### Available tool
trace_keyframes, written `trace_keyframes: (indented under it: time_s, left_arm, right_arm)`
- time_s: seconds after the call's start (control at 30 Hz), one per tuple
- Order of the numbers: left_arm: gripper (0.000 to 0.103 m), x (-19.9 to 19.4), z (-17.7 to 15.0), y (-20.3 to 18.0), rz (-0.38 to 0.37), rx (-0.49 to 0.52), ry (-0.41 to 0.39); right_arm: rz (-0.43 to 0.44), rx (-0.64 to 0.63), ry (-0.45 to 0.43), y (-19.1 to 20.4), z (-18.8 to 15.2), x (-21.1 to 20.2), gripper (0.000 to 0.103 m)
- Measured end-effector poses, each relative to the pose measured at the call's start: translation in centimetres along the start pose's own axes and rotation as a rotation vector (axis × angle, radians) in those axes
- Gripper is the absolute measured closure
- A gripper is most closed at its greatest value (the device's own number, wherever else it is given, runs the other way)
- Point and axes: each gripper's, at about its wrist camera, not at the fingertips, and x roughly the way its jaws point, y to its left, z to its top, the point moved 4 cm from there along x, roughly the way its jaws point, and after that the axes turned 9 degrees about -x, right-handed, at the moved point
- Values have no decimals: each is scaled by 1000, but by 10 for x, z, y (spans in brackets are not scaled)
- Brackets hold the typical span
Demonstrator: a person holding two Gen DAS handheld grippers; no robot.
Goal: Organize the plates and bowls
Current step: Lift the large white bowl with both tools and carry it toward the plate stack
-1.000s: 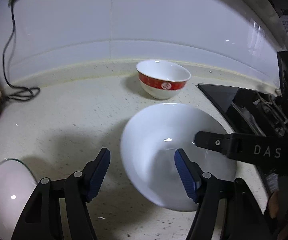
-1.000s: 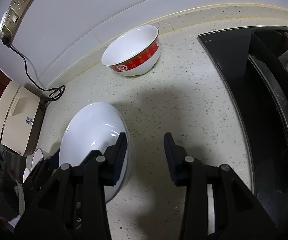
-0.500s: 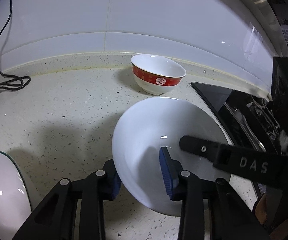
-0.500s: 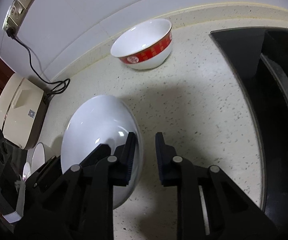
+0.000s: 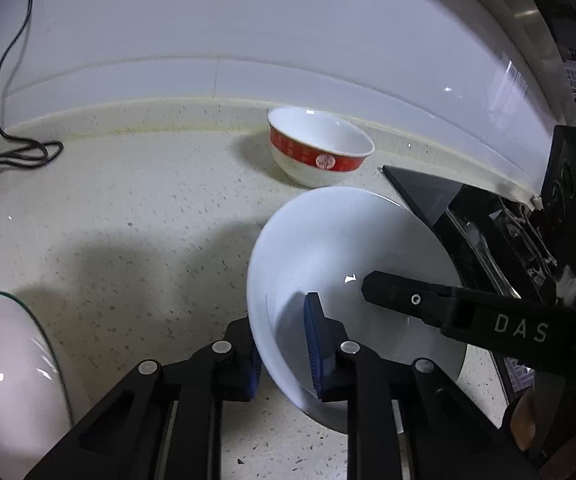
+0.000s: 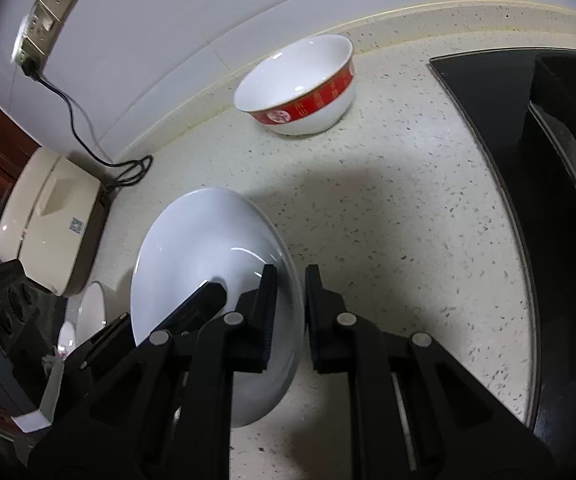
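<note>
Grippers both pinch the white plate's (image 5: 351, 248) rim, left gripper (image 5: 284, 344) and right gripper (image 6: 291, 312) on opposite edges, tilted on the counter (image 5: 148, 208); lift evenly (keep both level) toward the red bowl (image 5: 319, 148); only the right view shows the cooker (image 6: 48, 220).

A speckled pale countertop (image 6: 387, 208) met a white tiled wall (image 5: 248, 32) along a cream upstand. A black glass cooktop (image 6: 499, 92) occupied the counter's right side. At left stood a cream rice cooker (image 6: 48, 224); its black cord (image 6: 88, 140) lay partly coiled on the counter and ran up to a wall socket (image 6: 48, 12). A glass lid (image 5: 4, 368) lay near the lower left.
</note>
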Motion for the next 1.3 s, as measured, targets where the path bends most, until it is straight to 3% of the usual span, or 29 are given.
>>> trace_keyframes:
  time_s: [0.43,0.63,0.87,1.3]
  left_arm:
    - [83,-45,9,7,85,-10,-171]
    - [83,-48,13,24,79,-83,-145]
    - [82,-66,18,31,123,-100,-211]
    - [75,-100,21,73,174,-222,-234]
  right_arm:
    - [134,-29,-65,27,5,-16,86]
    - [166,-44,-59,40,5,-11,86]
    - [231,-66,-80,60,1,-11,85]
    - [300,-160,-98,119,-10,-3,83]
